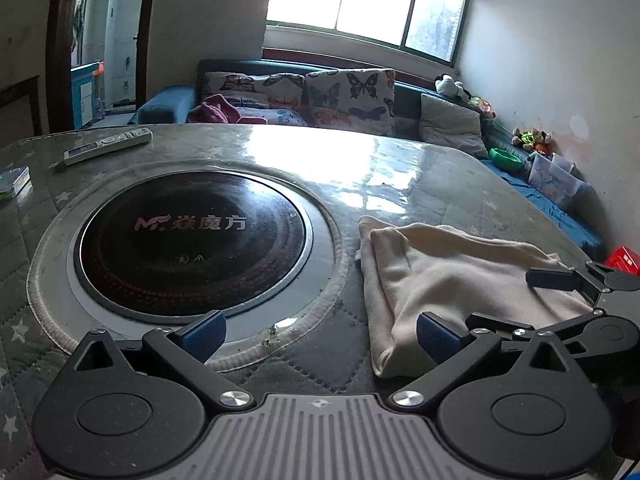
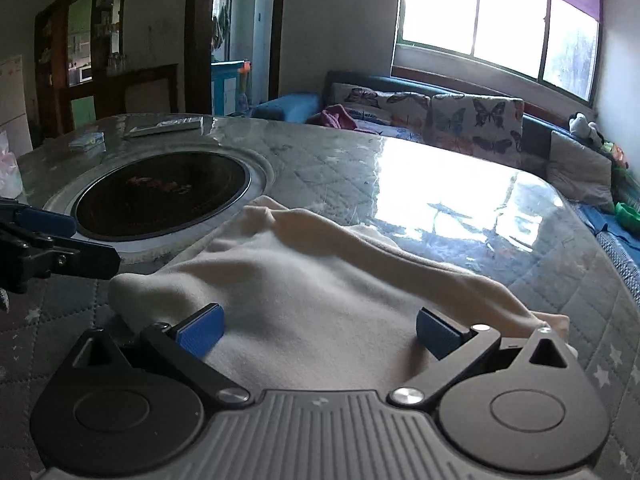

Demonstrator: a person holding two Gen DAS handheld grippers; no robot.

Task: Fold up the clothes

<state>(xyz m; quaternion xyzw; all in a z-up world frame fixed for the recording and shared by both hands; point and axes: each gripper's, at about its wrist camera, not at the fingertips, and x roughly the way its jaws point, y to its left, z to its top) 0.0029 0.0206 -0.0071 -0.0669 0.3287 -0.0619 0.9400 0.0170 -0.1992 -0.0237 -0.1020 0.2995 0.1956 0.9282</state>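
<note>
A cream cloth (image 1: 452, 280) lies folded into a rough rectangle on the table, right of the round cooktop. In the right wrist view the cloth (image 2: 304, 292) fills the middle. My left gripper (image 1: 320, 338) is open and empty, just left of the cloth's near corner; its right fingertip is at the cloth's edge. My right gripper (image 2: 318, 334) is open over the cloth's near edge, its pads just above or on the fabric. The right gripper also shows in the left wrist view (image 1: 576, 280), and the left gripper in the right wrist view (image 2: 44, 236).
A black round induction cooktop (image 1: 192, 240) is set in the quilted, plastic-covered table (image 1: 400, 168). A remote control (image 1: 108, 146) and a small packet (image 1: 14, 184) lie at the far left. A sofa with butterfly cushions (image 1: 320, 96) stands behind the table.
</note>
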